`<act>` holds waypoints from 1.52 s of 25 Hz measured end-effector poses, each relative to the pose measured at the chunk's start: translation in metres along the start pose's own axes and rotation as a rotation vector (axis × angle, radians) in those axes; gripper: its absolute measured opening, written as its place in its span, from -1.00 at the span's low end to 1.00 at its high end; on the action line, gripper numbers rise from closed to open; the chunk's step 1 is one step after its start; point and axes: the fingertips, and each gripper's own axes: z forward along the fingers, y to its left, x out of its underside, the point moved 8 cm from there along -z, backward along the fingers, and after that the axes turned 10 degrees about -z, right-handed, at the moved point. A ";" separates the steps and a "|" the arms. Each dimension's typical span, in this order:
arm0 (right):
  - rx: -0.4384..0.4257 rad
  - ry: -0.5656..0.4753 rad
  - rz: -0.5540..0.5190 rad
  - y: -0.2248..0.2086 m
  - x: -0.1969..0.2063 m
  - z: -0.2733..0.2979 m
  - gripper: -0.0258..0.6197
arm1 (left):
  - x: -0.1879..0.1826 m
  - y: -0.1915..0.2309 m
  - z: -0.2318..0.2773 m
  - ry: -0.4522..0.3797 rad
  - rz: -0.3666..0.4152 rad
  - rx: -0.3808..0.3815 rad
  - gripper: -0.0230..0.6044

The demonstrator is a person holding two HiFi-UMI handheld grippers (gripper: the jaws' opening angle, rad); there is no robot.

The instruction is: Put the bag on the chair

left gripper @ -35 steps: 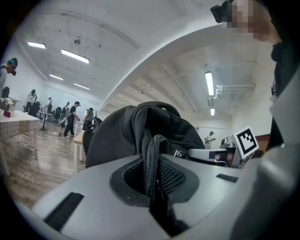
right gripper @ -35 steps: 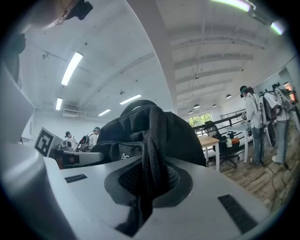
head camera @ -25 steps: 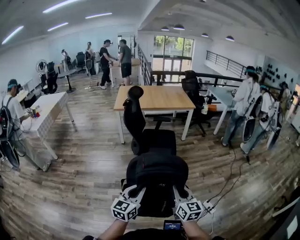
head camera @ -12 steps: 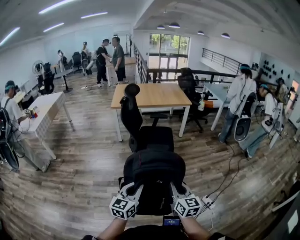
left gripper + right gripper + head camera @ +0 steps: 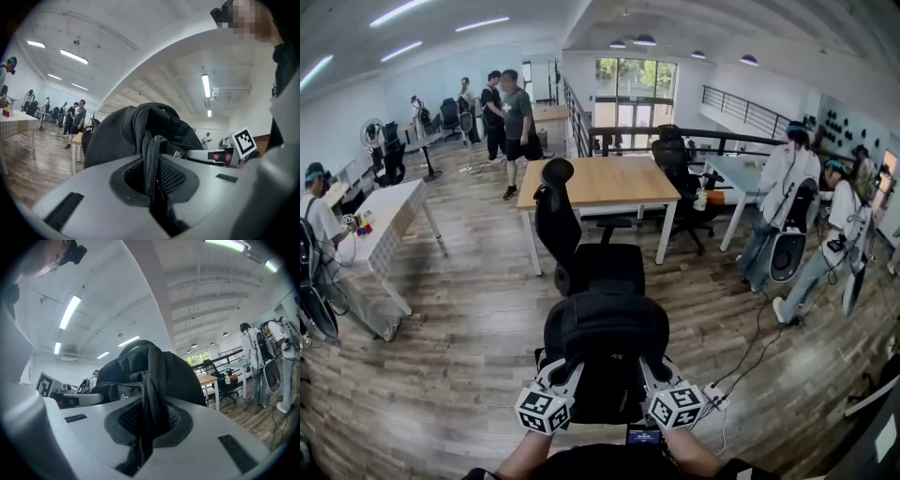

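The left tongs (image 5: 152, 192) are nearly closed, pinching a black webbing strap (image 5: 151, 159). The right tongs (image 5: 146, 432) pinch a second black webbing strap (image 5: 152, 394) the same way. Both straps belong to the black fabric backpack (image 5: 605, 342), which bulges just beyond each pair of jaws. From the head view the left tongs (image 5: 566, 377) and right tongs (image 5: 652, 375) hold the backpack between them, clear of the floor and close to the person's forearms. Its zip is shut, so its contents are hidden. Directly past it stands the black high-backed office chair (image 5: 598, 267), seat towards the person and backrest with headrest on the left. The backpack overlaps the seat's near edge, and I cannot tell whether they touch. Nothing stands between the two. Behind the chair is a light wooden counter on white legs (image 5: 595, 183), with a second black office chair (image 5: 680, 169) beyond its right end. A white power strip with a trailing cable (image 5: 717, 401) lies on the brown wood-plank floor (image 5: 469, 366) by the right tongs. To the left stands a white counter (image 5: 380, 225) bearing small coloured items. Several people stand around the open room, which has a dark railing, glass doors at the far end and strip lights overhead.
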 end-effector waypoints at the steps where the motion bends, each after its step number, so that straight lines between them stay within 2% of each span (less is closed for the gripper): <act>1: -0.002 0.000 0.002 -0.003 0.000 0.000 -0.83 | 0.000 -0.001 0.003 0.000 0.000 -0.002 -0.82; 23: -0.054 0.016 0.041 -0.083 0.005 -0.008 -0.83 | 0.018 -0.037 0.066 0.023 -0.045 -0.016 -0.82; 31: -0.030 0.044 0.071 -0.109 0.017 0.031 -0.83 | 0.020 -0.004 0.110 0.054 -0.064 0.002 -0.82; 38: -0.002 0.064 0.076 -0.139 0.015 0.097 -0.83 | 0.008 0.050 0.169 0.063 -0.085 0.030 -0.82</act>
